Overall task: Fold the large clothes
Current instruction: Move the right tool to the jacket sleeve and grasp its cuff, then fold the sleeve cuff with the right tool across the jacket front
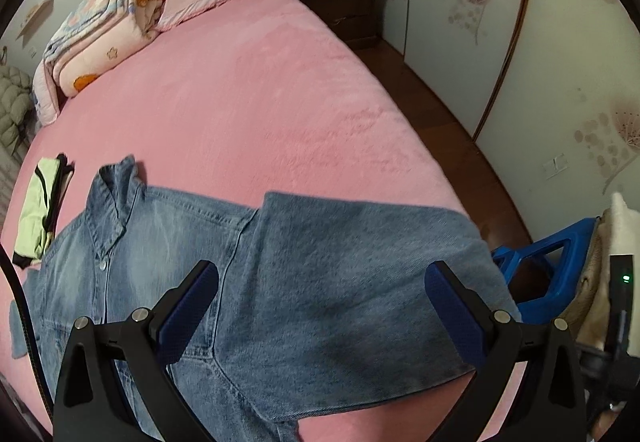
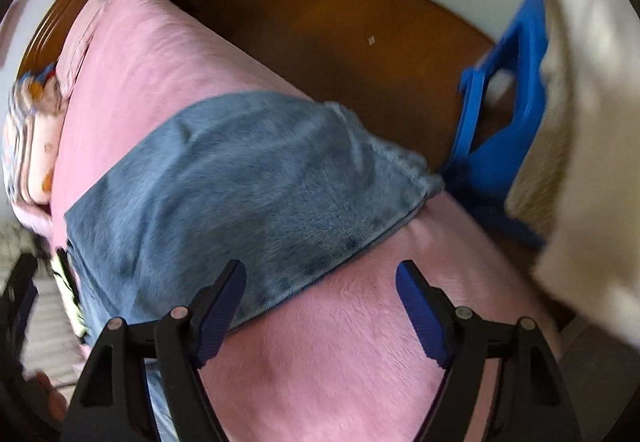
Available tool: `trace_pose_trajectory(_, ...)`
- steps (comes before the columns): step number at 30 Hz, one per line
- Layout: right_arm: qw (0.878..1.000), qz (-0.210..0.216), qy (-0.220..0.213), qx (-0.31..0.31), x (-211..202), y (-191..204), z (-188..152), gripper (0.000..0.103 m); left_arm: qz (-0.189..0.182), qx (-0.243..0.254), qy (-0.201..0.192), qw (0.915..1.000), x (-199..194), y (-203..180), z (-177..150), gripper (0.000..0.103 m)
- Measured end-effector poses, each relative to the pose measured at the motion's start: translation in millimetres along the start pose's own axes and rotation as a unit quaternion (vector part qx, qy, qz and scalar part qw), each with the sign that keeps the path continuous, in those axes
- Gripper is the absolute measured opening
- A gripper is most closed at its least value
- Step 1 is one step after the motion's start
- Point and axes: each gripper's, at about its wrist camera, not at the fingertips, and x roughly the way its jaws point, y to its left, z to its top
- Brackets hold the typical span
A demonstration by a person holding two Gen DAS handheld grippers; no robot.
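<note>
One denim shirt (image 1: 280,282) on pink bed (image 1: 260,101), two grippers, left (image 1: 320,306) and right (image 2: 320,302), fingers apart.

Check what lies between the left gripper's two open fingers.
In the left wrist view, the left gripper is open above the denim shirt; only its blue fabric shows between the fingers.

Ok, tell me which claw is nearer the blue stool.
Right. The right claw hovers over the bed edge near the stool; the left claw sits over the shirt, farther away.
</note>
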Motion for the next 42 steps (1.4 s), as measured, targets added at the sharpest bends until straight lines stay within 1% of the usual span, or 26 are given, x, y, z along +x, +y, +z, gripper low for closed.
trace_pose_trajectory(2, 1.0, 0.009, 0.007, 0.021, 10.6, -4.8, 1.3, 0.078, 0.001, -0.007, 0.006, 1.0, 2.5, 6.8, -3.7, 0.102)
trace_pose_trajectory(6, 0.999, 0.022, -0.006, 0.044, 15.9, -4.6, 8.4, 0.077, 0.001, -0.022, 0.009, 0.9997, 2.2, 17.5, -8.2, 0.102)
trace_pose_trajectory(7, 0.999, 0.026, -0.009, 0.045, 15.9, -3.2, 9.7, 0.069, 0.001, -0.024, 0.008, 0.9997, 1.2, 19.6, -8.0, 0.102)
trace_pose_trajectory(8, 0.999, 0.028, -0.011, 0.044, 16.1, -1.9, 11.6, 0.065, 0.002, -0.026, 0.007, 0.9996, -0.3, 22.6, -8.3, 0.102)
trace_pose_trajectory(9, 0.999, 0.029, -0.016, 0.038, 15.7, 2.6, 13.1, 0.052, 0.003, -0.029, 0.005, 0.9996, -1.8, 25.7, -8.5, 0.102)
trace_pose_trajectory(10, 0.999, 0.021, -0.029, 0.025, 10.7, 8.4, 14.5, 0.03, 0.004, -0.032, 0.003, 0.9995, -4.0, 29.4, -8.7, 0.102)
trace_pose_trajectory(11, 0.999, 0.01, -0.042, 0.013, 4.7, 12.8, 15.4, 0.014, 0.005, -0.035, 0.002, 0.9994, -6.3, 33.7, -7.9, 0.102)
trace_pose_trajectory(14, 0.996, -0.009, -0.08, -0.028, -14.5, 30.6, 13.3, 0.008, 0.011, -0.048, -0.002, 0.9988, -16.1, 50.1, -9.5, 0.102)
trace_pose_trajectory(16, 0.99, -0.03, -0.116, -0.072, -33.3, 51.8, 4.5, 0.006, 0.014, -0.06, -0.007, 0.9981, -25.3, 66.0, -11.6, 0.102)
trace_pose_trajectory(20, 0.961, -0.065, -0.207, -0.173, -82.4, 107.8, -19.6, 0.006, 0.021, -0.09, -0.018, 0.9956, -46.8, 107.3, -19.8, 0.102)
trace_pose_trajectory(22, 0.94, -0.077, -0.249, -0.223, -103.8, 139.6, -37.0, 0.006, 0.023, -0.105, -0.024, 0.9939, -56.9, 131.4, -25.2, 0.102)
trace_pose_trajectory(24, 0.908, -0.086, -0.291, -0.287, -122.7, 181.1, -63.4, 0.006, 0.028, -0.122, -0.03, 0.9917, -68.3, 160.9, -31.9, 0.102)
trace_pose_trajectory(25, 0.898, -0.087, -0.302, -0.308, -125.1, 194.0, -71.8, 0.006, 0.03, -0.128, -0.032, 0.9907, -73.0, 174.2, -34.3, 0.102)
trace_pose_trajectory(26, 0.883, -0.088, -0.314, -0.339, -129.5, 214.0, -85.1, 0.006, 0.032, -0.136, -0.036, 0.9895, -78.4, 190.6, -37.6, 0.102)
trace_pose_trajectory(27, 0.861, -0.091, -0.325, -0.381, -130.8, 239.3, -106.1, 0.006, 0.035, -0.143, -0.038, 0.9883, -82.8, 205.7, -40.5, 0.102)
trace_pose_trajectory(28, 0.85, -0.092, -0.328, -0.402, -129.6, 252.2, -118.5, 0.006, 0.037, -0.149, -0.04, 0.9874, -85.8, 217.6, -43.0, 0.102)
trace_pose_trajectory(29, 0.829, -0.093, -0.33, -0.441, -123.6, 275.8, -141.2, 0.006, 0.038, -0.156, -0.043, 0.9861, -89.3, 233.9, -46.1, 0.102)
trace_pose_trajectory(31, 0.798, -0.096, -0.327, -0.498, -105.2, 307.7, -174.3, 0.006, 0.043, -0.167, -0.045, 0.984, -91.7, 261.7, -51.4, 0.102)
trace_pose_trajectory(32, 0.788, -0.099, -0.322, -0.515, -95.4, 318.8, -183.3, 0.006, 0.045, -0.171, -0.043, 0.9833, -91.0, 275.1, -54.5, 0.102)
trace_pose_trajectory(33, 0.774, -0.109, -0.308, -0.543, -75.5, 335.6, -202.8, 0.006, 0.047, -0.174, -0.039, 0.9829, -88.9, 288.0, -57.8, 0.102)
trace_pose_trajectory(34, 0.766, -0.115, -0.294, -0.559, -59.2, 346.2, -215.4, 0.006, 0.047, -0.175, -0.033, 0.9829, -85.1, 301.0, -61.9, 0.102)
trace_pose_trajectory(35, 0.763, -0.119, -0.286, -0.568, -46.8, 347.7, -225.4, 0.007, 0.045, -0.174, -0.028, 0.9832, -80.5, 311.2, -65.8, 0.102)
trace_pose_trajectory(38, 0.758, -0.146, -0.221, -0.596, 18.0, 359.3, -252.8, 0.008, 0.044, -0.168, -0.009, 0.9848, -60.0, 337.3, -79.8, 0.102)
trace_pose_trajectory(40, 0.756, -0.165, -0.192, -0.603, 46.3, 354.5, -268.0, 0.015, 0.038, -0.166, 0.008, 0.9853, -43.6, 346.6, -87.9, 0.102)
trace_pose_trajectory(41, 0.754, -0.18, -0.18, -0.605, 61.6, 352.4, -273.7, 0.024, 0.03, -0.167, 0.018, 0.9853, -34.6, 350.2, -92.6, 0.102)
trace_pose_trajectory(42, 0.756, -0.182, -0.173, -0.605, 66.8, 349.1, -277.9, 0.029, 0.021, -0.168, 0.028, 0.9851, -26.5, 353.4, -96.5, 0.102)
